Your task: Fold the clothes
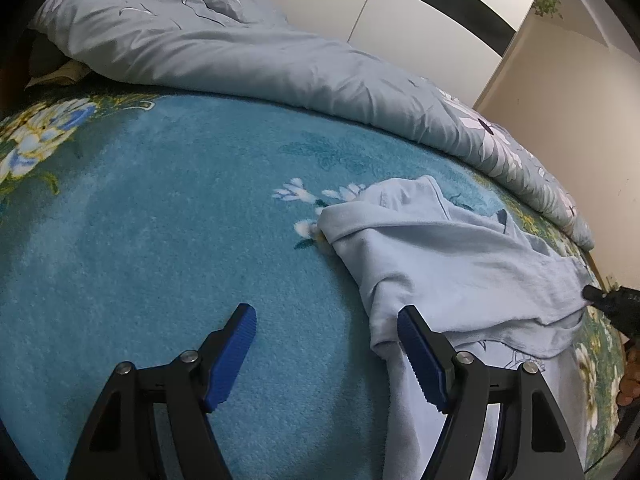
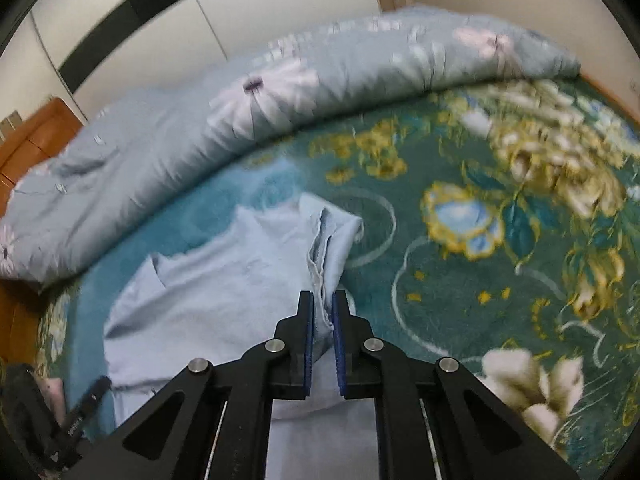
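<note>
In the left wrist view no writing could be read anywhere. A wide stretch of teal blanket (image 1: 160, 240) lay bare ahead and to the left of the tool. Its far edge was bounded by a rumpled grey-blue quilt (image 1: 248, 60), with white wardrobe doors (image 1: 400, 12) behind. The pale blue shirt (image 1: 452, 264) lay crumpled on the right part of the blanket, one hem reaching down beside the tool. The left gripper (image 1: 326, 328) stood with its jaws wide apart and nothing between them. Its right finger rested at the shirt's edge, and its left finger was over bare blanket. At the right border the tip of the right gripper (image 1: 600, 300) met the shirt's far end.

In the right wrist view the picture was blurred. Small markings on the left gripper (image 2: 86, 404), at the lower left, were too small to read. The shirt (image 2: 224, 292) spread left of centre. To the right lay open blanket (image 2: 500, 240) with its flower pattern, and the quilt (image 2: 280, 100) ran along the far side. The right gripper (image 2: 322, 304) was clamped on a bunched fold of the shirt, the blue pads pressing the cloth from both sides.
</note>
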A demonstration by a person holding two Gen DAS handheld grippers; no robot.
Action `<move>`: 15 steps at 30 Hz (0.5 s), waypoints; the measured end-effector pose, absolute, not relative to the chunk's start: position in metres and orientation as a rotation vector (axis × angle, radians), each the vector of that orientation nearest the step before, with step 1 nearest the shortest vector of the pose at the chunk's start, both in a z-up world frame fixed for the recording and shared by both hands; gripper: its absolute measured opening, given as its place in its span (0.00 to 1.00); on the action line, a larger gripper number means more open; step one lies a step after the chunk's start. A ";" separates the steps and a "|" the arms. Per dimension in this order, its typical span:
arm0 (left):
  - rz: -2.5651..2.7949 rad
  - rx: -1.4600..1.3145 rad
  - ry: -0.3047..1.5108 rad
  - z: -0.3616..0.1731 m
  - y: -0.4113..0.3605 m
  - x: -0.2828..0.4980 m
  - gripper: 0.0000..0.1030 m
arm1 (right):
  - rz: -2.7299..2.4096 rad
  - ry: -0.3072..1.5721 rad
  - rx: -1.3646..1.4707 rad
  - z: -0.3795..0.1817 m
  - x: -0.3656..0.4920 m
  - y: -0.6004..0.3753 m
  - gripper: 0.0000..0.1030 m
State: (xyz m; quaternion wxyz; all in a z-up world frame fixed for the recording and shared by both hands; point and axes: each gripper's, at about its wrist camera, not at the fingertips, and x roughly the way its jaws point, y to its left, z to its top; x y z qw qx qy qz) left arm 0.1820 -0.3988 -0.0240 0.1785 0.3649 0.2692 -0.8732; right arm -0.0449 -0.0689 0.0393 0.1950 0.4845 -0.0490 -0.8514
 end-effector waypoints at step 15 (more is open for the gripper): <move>-2.469 1.038 0.760 -0.024 -0.399 0.182 0.75 | -2.379 -0.120 1.349 0.046 -0.041 -0.066 0.31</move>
